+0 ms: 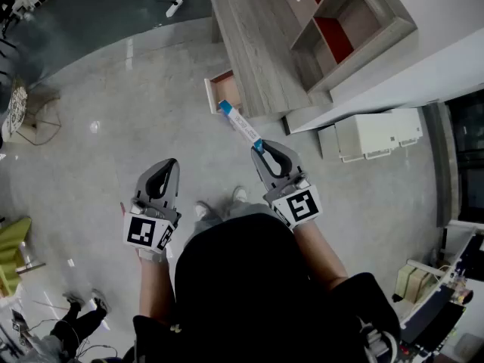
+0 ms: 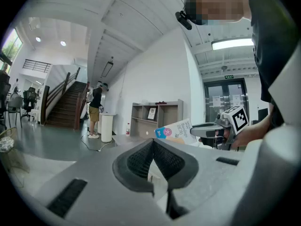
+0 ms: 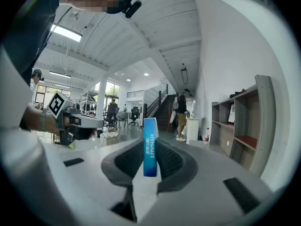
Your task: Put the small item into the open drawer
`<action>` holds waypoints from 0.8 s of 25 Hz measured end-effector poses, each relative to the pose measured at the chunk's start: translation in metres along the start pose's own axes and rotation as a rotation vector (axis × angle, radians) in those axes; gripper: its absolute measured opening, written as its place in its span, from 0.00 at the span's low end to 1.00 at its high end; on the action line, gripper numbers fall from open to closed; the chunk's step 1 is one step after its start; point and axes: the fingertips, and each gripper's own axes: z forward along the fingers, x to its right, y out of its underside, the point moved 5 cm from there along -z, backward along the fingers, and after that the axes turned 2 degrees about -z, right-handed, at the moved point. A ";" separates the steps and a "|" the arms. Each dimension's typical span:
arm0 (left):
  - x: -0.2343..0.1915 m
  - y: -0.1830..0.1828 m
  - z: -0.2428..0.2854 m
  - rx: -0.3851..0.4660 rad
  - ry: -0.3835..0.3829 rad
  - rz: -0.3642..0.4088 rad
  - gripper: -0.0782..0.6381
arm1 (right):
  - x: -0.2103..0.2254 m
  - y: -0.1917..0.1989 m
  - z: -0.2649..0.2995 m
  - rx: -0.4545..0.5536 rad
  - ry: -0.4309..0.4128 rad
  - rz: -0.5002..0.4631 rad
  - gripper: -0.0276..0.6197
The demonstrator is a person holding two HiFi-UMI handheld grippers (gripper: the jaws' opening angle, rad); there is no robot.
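Note:
My right gripper is shut on a flat blue-and-white box, which sticks out ahead of the jaws toward the cabinet. The same box stands edge-on between the pads in the right gripper view. The open drawer juts from the near side of a low grey wooden cabinet, its reddish inside showing. The box's far end hovers just short of the drawer. My left gripper hangs lower left over the floor, jaws shut and holding nothing. From the left gripper view the box shows to the right.
A grey shelf unit with red compartments stands against the wall beside the cabinet. White boxes lie on the floor to the right. A wire side table is at far left. A person stands far off near stairs.

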 end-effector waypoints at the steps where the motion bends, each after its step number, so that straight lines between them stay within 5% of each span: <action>1: 0.001 0.001 0.002 0.002 -0.002 -0.005 0.11 | 0.003 0.002 -0.001 -0.003 0.000 -0.001 0.17; 20: 0.046 0.007 0.064 -0.040 -0.071 0.015 0.11 | 0.073 0.032 -0.010 0.010 -0.072 0.074 0.17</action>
